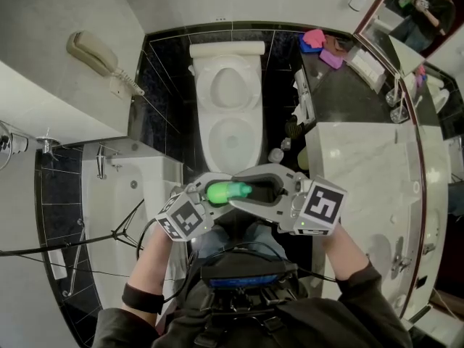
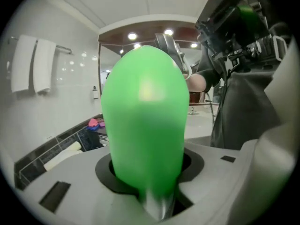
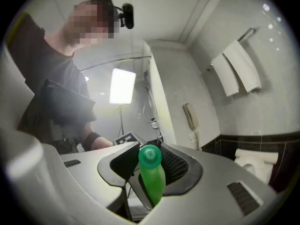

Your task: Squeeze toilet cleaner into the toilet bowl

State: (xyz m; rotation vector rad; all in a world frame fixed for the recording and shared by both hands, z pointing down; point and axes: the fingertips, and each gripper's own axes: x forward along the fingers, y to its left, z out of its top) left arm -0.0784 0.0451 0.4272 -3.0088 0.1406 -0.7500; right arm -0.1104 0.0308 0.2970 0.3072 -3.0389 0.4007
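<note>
Bathroom, seen from above the person's head. A pale marble bench (image 1: 362, 158) runs along the outer side of the right hand-held gripper (image 3: 150, 171). A white tub (image 1: 119, 194) lies on the outer side of the left hand-held gripper (image 2: 150, 175). Straight ahead of both, and lower down, stands the toilet (image 1: 206, 130), its bowl (image 1: 233, 138) uncovered.

The two meet tip to tip in front of the person's chest, short of the bowl, with a small green bottle (image 1: 220, 192) between them. The left hand-held gripper is clamped on the bottle's fat body, which fills the gap between its jaws. The right hand-held gripper has its jaws partly apart around the cap (image 3: 150, 156), one dark pad close on each side. Whether those pads press on the cap cannot be told.

Progress, as a judgement: early. The bottle is in hand near the toilet, but the cap looks closed and nothing seems to have been squeezed out. Left to do: open the cap, bring the nozzle over the bowl, tip it down, squeeze.

The bottle lies roughly level. Its long axis runs from one hand-held gripper to the other, across the front of the toilet. The rounded base faces the left one and the cap faces the right one, not the bowl.
</note>
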